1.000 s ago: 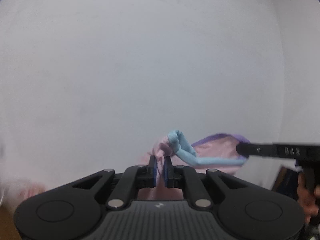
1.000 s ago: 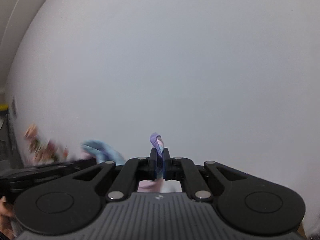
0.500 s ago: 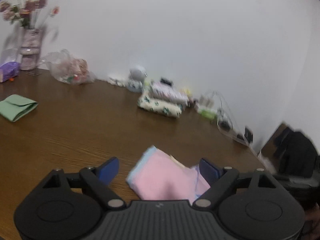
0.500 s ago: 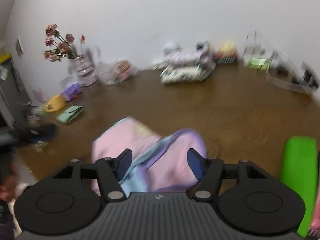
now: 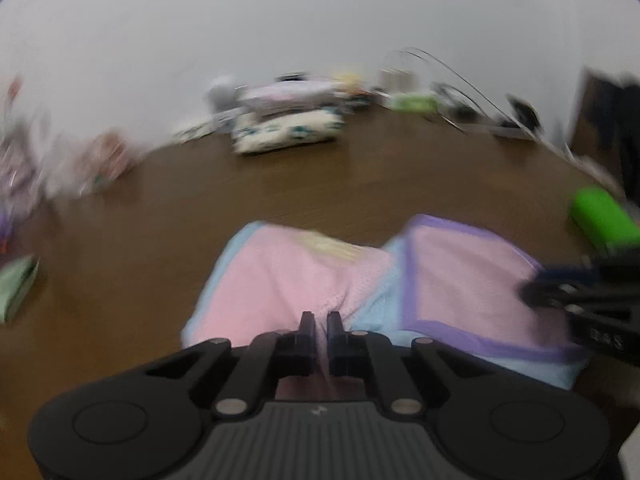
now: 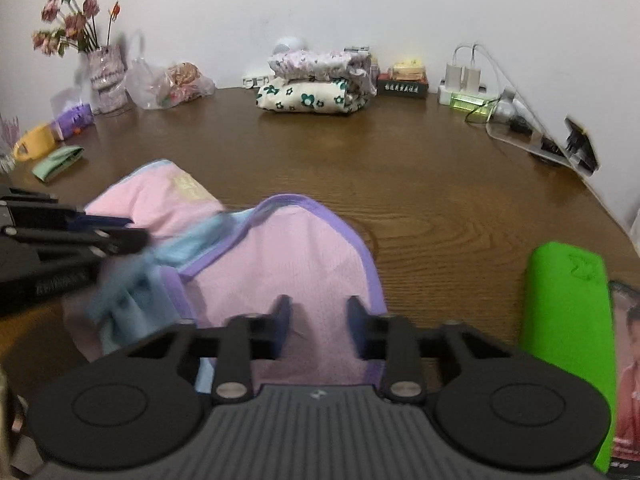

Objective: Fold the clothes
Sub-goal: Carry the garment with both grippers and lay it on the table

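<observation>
pink garment [image 6: 288, 248] lies left-right on counter [image 6: 440, 184] | my left tongs [image 5: 318, 322] pinch its near-left fold | right tongs [image 6: 319, 312] spread over right half

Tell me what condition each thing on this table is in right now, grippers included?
Left gripper: nearly shut, pinching the pink garment.
Right gripper: open, over the garment.
Pink garment: crumpled on the table, not yet folded.
Floral clothes: folded, stacked by the wall.
Small green cloth: folded.
Flowers: upright in a vase.
Plastic bag: slumped, holding something.
</observation>
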Available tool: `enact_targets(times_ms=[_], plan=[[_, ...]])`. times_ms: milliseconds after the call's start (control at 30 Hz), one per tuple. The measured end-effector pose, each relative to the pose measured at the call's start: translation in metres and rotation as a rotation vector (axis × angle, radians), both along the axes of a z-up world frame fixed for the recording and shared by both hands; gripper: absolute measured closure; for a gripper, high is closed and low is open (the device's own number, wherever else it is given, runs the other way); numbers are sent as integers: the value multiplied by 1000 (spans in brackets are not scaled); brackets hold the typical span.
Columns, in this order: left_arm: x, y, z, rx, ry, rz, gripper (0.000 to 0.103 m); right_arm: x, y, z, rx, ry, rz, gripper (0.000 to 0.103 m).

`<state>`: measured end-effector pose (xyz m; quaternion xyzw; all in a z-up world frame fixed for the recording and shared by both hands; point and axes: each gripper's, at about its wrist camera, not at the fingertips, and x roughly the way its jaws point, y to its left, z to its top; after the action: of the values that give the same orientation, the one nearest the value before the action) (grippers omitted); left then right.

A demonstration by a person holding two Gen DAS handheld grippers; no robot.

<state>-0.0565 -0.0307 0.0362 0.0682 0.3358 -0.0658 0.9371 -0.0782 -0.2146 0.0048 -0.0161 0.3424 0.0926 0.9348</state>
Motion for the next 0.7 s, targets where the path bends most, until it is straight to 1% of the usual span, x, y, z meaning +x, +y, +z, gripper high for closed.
enact_targets(times_ms=[33, 67, 100, 133, 167, 200, 233, 267, 300, 333, 367, 400, 433, 467, 500, 533, 567, 600, 633, 700], plan=[[1, 19, 4, -42, -28, 90, 98, 0, 0, 0, 4, 0, 0, 98], [1, 42, 8, -84, -79, 218, 94, 0, 1, 0, 8, 1, 0, 98], [1, 64, 11, -117, -130, 356, 94, -1, 1, 1, 18, 8, 7, 98], [0, 86, 14, -127, -169, 494, 93, -3, 4, 2, 39, 24, 29, 98], [-5, 101, 17, -137, -185, 554, 88, -4, 7, 3, 58, 37, 54, 98], [-10, 116, 20, -147, -200, 614, 87, -6, 11, 3, 62, 47, 85, 97], [-14, 131, 23, -156, -215, 674, 86, -9, 16, 4, 64, 56, 117, 94], [-19, 141, 26, -161, -227, 716, 82, -11, 21, 6, 69, 71, 164, 93], [-26, 140, 29, -156, -229, 710, 79, -12, 22, 9, 113, 84, 207, 91], [-33, 137, 32, -154, -226, 694, 68, -12, 22, 13, 166, 96, 248, 89], [-40, 128, 36, -165, -211, 641, 53, -12, 22, 17, 219, 109, 288, 89], [-44, 118, 38, -188, -191, 561, 48, -9, 18, 23, 267, 100, 304, 84], [-48, 106, 40, -211, -165, 477, 43, -6, 15, 30, 282, 81, 297, 77], [-49, 93, 39, -238, -119, 381, 40, 0, 12, 38, 261, 42, 275, 74], [-48, 78, 36, -260, -59, 286, 40, 8, 12, 43, 214, 11, 256, 68], [-47, 64, 33, -278, -1, 193, 40, 16, 12, 48, 164, -18, 238, 59], [-43, 49, 27, -291, 49, 108, 41, 27, 14, 49, 116, -24, 242, 50], [-39, 35, 23, -296, 88, 38, 41, 39, 16, 50, 70, -25, 250, 32], [-36, 22, 19, -282, 98, 9, 41, 52, 17, 50, 36, -12, 265, 26], [-30, -1, 12, -250, 111, -42, 41, 73, 20, 44, -34, 23, 281, 25]])
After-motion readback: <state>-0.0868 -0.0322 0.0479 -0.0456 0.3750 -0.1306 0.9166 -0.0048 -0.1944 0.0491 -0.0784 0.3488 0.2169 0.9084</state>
